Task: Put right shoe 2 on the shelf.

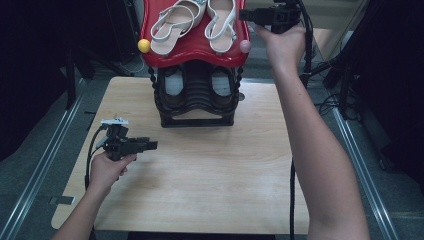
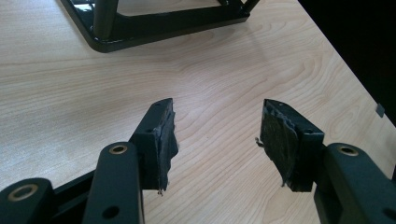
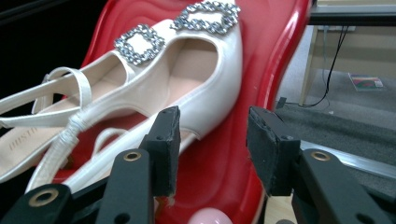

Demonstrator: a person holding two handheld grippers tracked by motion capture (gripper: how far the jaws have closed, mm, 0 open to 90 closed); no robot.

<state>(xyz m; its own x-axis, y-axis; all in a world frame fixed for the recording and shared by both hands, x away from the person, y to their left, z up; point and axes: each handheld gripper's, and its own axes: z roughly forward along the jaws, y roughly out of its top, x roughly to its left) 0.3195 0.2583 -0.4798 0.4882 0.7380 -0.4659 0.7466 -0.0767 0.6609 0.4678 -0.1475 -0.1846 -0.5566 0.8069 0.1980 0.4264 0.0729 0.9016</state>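
Your right tongs [image 1: 246,15] are up at about one o'clock in the high view, level with the red top shelf [image 1: 195,50] of the shoe rack [image 1: 196,100], and their jaws stand apart with nothing between them. In the right gripper view those tongs [image 3: 212,140] point at the nearer white sandal [image 3: 154,93], whose toe carries a sparkling square buckle [image 3: 205,17]; the left jaw sits just in front of the sandal's side edge, though you cannot tell whether it touches, and the right jaw hangs over the red shelf's rim [image 3: 275,70]. A second white sandal [image 1: 175,25] lies beside the first on the same shelf, toward eleven o'clock in the high view, both with their heels facing you. A yellow ball [image 1: 144,46] caps the shelf's left corner and a pink ball [image 1: 245,46] its right corner. Below the red shelf, dark shoes [image 1: 222,82] rest on the black lower tier. Your left tongs [image 1: 151,145] wait low over the wooden bench [image 1: 200,180] at about eight o'clock, well apart from the rack, pointing to three o'clock. In the left gripper view these tongs [image 2: 217,135] are spread wide and empty, with bare bench wood under them and the rack's black base [image 2: 163,28] toward twelve o'clock.
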